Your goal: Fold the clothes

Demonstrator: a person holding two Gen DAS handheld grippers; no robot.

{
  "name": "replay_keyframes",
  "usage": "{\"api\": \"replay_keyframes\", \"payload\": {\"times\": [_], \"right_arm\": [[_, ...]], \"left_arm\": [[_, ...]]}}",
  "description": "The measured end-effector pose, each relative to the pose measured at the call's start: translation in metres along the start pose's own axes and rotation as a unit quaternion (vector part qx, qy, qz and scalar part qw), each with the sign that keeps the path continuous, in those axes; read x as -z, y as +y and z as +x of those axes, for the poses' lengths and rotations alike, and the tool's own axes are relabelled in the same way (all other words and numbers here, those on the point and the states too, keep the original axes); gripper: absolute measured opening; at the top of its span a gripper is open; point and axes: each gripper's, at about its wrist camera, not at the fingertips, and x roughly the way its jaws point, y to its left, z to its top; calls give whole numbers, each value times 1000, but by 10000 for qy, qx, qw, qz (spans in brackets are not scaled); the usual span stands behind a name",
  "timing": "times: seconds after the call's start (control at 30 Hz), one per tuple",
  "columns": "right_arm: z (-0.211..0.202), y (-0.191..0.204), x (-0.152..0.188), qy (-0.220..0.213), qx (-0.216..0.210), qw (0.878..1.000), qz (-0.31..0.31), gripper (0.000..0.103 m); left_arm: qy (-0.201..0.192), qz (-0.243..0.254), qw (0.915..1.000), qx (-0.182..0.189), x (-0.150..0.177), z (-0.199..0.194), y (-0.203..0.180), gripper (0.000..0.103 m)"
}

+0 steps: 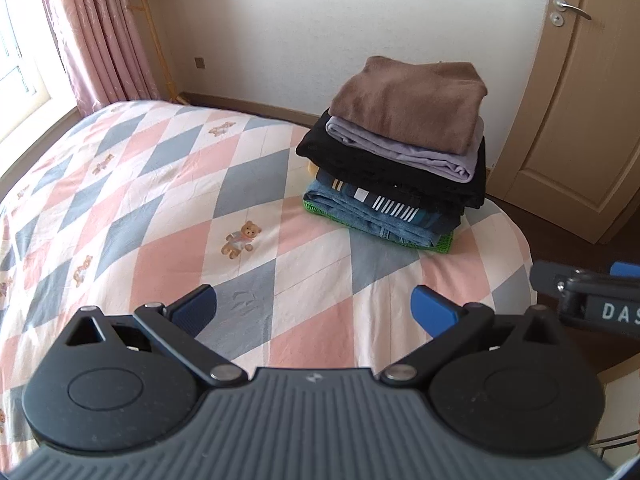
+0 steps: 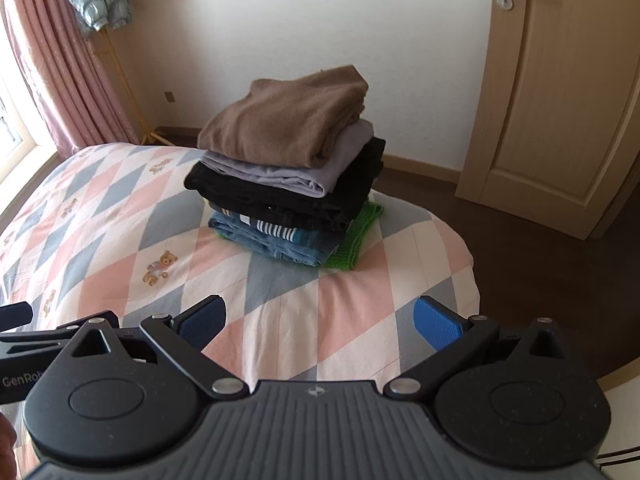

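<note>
A stack (image 1: 396, 156) of folded clothes is seen in the upper right of the left wrist view and in the upper middle of the right wrist view, resting on the quilt (image 1: 140, 208) near the far right corner of the bed. A brown top (image 2: 288, 120) lies uppermost, then a lilac piece (image 2: 276, 174), a black one (image 2: 280, 196), a striped one, jeans (image 2: 280, 246) and a green knit (image 2: 360, 236) at the bottom.

The left gripper (image 1: 314, 310) is held low in its frame with the jaws spread wide and nothing between them. The right gripper (image 2: 320, 318) is likewise spread and empty. Both are well apart from the stack.

No unfolded garment is visible on the quilt, so the folding is judged to be finished or nearly so. The stack is tall and stands close to the edge of the bed; if it is pushed by a gripper, or if another piece is laid on it off centre, the upper layers could slide off to the floor.

No container is to be seen in either view.
</note>
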Motion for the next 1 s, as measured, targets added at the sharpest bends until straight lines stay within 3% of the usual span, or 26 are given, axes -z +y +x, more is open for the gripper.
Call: {"api": "replay_keyframes", "payload": {"times": [0.2,0.47,1.0], "right_arm": [[23,-2,-8,140,39,9999,-22,103],[58,-1,-20,294,83,9995,11,103],[113,2,-27,616,226,9978,28,103]], "left_arm": [[153,-102,9997,189,-14,28,8,102],[259,305,9992,73,-27,68,2,102],[515,317,9981,121,-35,125,9,102]]}}
